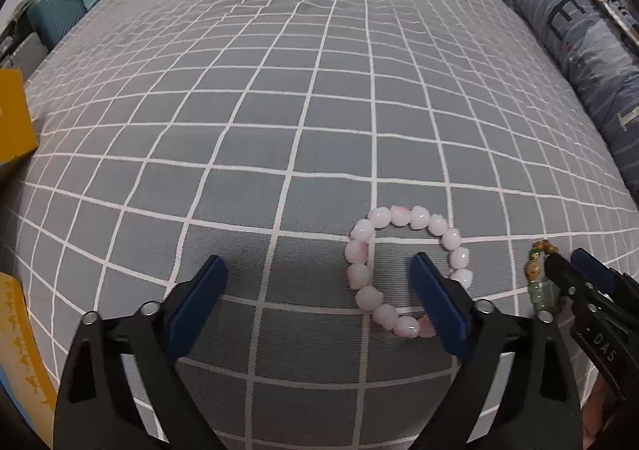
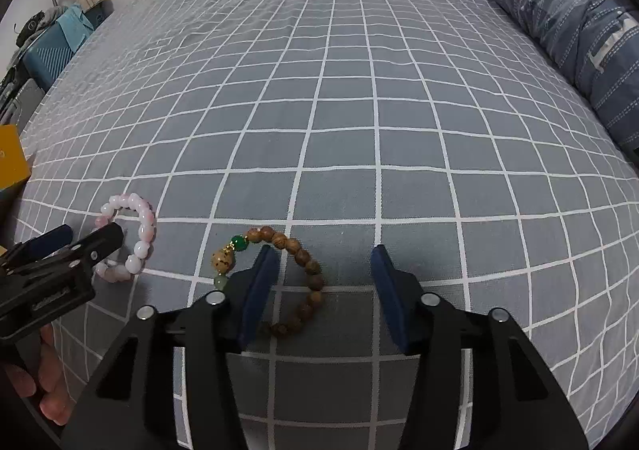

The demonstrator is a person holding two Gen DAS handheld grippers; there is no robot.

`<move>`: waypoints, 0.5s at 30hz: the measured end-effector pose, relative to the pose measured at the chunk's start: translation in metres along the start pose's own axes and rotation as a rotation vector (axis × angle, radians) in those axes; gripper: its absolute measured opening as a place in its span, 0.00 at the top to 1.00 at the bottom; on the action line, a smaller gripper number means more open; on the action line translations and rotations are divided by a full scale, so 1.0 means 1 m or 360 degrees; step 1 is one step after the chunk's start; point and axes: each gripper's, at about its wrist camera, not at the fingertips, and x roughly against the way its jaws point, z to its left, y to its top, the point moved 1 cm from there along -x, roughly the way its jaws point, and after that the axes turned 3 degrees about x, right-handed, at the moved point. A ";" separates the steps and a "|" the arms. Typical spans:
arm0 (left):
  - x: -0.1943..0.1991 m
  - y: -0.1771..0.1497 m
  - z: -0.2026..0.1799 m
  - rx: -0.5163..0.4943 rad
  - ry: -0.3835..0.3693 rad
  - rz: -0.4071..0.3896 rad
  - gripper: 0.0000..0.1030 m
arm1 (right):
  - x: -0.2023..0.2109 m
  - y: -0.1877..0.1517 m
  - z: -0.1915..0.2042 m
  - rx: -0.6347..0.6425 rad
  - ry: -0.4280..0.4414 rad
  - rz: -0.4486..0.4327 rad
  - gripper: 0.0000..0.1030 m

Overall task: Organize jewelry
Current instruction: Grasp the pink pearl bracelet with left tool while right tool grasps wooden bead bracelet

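straddling bracelets on the bed sheet (image 1: 279, 130): left tongs (image 1: 319, 282) and right tongs (image 2: 323, 270) both open.

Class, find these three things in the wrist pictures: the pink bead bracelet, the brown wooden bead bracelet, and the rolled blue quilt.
pink bead bracelet (image 1: 420, 217): left wrist view, a bead on its far arc.
brown wooden bead bracelet (image 2: 312, 267): right wrist view, a bead on its right side.
rolled blue quilt (image 2: 559, 10): right wrist view, its middle fold.

both wrist cameras look steeply down, close over the checked bedspread (image 1: 279, 130), sharing both bracelets and pillow.
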 end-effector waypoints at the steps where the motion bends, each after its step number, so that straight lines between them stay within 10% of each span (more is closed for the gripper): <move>1: 0.000 -0.001 0.000 0.0001 0.0007 0.0003 0.20 | 0.000 0.000 0.001 0.0004 -0.0001 0.0001 0.60; 15: 0.001 0.008 0.015 -0.0001 0.0054 0.0039 0.89 | -0.003 0.000 0.007 0.0044 -0.0060 0.0023 0.90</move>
